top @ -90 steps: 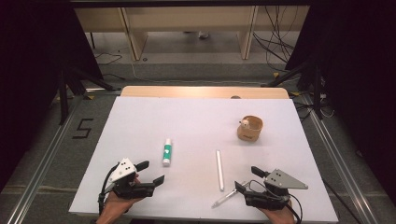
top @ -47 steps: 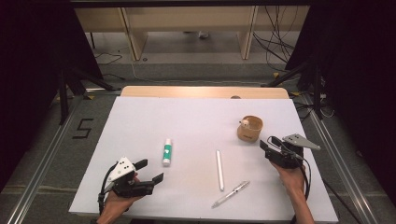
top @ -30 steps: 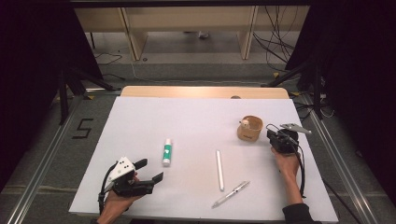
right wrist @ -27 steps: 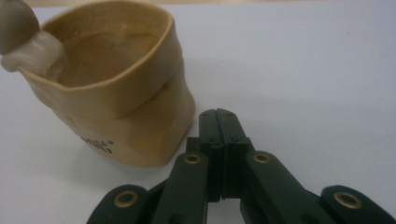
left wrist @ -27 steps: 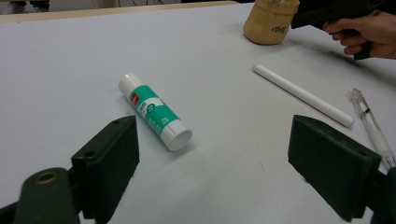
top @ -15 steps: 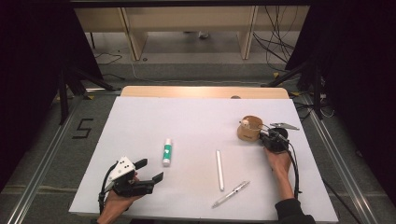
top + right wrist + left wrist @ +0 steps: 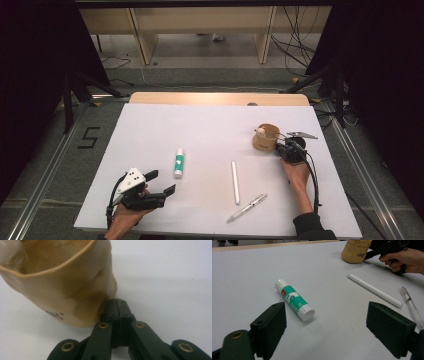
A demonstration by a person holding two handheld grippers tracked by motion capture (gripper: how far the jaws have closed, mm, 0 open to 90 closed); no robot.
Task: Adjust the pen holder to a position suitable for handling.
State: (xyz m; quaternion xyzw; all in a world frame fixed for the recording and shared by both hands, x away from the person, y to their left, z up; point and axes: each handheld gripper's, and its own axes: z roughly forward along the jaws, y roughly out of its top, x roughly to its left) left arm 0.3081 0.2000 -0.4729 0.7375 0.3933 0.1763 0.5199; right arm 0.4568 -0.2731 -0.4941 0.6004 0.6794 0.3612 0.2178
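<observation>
Touching tan cup (image 7: 62, 285) base, right claw (image 7: 117, 302) pressed together; left claw (image 7: 161, 183) spread nr table (image 7: 150, 125) edge.

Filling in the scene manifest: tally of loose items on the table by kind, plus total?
Glue stick: 1
White stick, possibly chalk: 1
Clear pen: 1
Tan cup: 1
Total: 4
</observation>
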